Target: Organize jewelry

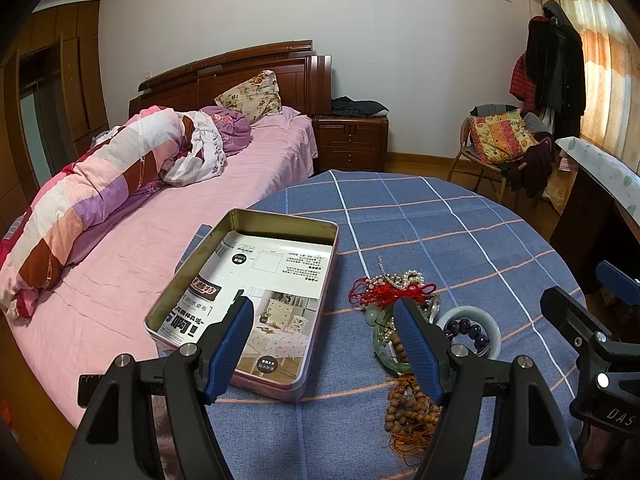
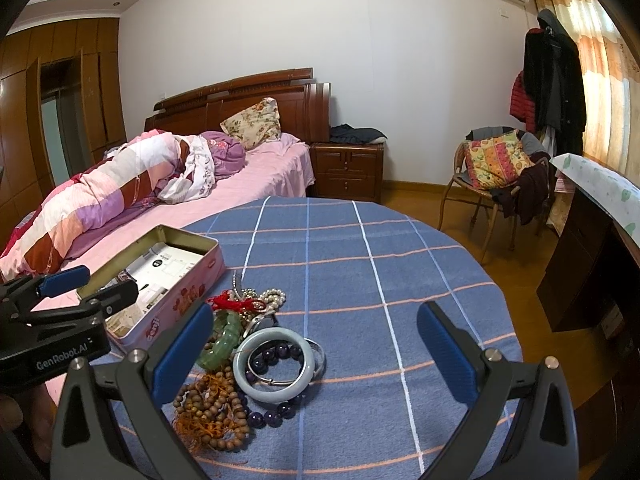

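Observation:
A heap of jewelry [image 2: 248, 344] lies on the blue checked tablecloth [image 2: 360, 264]: a pale jade bangle [image 2: 240, 364], a green bangle [image 2: 225, 340], purple beads [image 2: 276, 354], brown wooden beads [image 2: 208, 408], pearls [image 2: 274, 296] and a red knotted cord [image 2: 236, 302]. An open pink tin [image 1: 176, 296] with printed paper inside stands left of the heap. My left gripper [image 1: 324, 336] is open, hovering over the tin's near right corner and the heap [image 1: 400, 300]. My right gripper [image 2: 316, 356] is open above the pale bangle.
A bed [image 1: 180, 184] with pink sheet and rolled quilt lies beyond the table's left edge. A wooden nightstand [image 1: 350, 140], a chair [image 1: 500, 148] piled with clothes and a dark cabinet [image 2: 580, 264] at right surround the round table.

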Available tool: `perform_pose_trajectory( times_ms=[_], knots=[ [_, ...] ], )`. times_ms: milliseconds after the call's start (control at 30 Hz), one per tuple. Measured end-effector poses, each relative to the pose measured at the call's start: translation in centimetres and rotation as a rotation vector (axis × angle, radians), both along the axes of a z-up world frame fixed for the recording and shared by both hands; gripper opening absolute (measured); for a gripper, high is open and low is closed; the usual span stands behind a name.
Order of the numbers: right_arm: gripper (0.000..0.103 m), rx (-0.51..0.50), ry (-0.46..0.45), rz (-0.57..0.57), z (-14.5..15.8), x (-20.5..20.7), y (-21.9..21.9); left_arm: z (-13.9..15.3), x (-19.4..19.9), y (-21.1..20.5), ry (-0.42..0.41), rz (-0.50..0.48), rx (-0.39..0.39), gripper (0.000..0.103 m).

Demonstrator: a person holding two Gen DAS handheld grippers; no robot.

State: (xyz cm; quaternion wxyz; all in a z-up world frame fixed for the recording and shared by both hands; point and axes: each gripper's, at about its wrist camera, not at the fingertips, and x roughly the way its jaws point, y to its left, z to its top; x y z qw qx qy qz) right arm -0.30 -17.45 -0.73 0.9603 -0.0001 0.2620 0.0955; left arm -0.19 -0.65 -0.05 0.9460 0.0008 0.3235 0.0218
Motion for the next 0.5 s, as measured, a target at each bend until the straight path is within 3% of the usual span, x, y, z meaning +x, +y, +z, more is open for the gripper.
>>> perform_pose_trajectory(
  times_ms=[500],
  knots=[
    [0.103, 0.002, 0.002, -0.001, 0.0, 0.03, 0.01, 0.07, -0.09, 0.06, 0.001, 0.0, 0.001, 0.073]
  ],
)
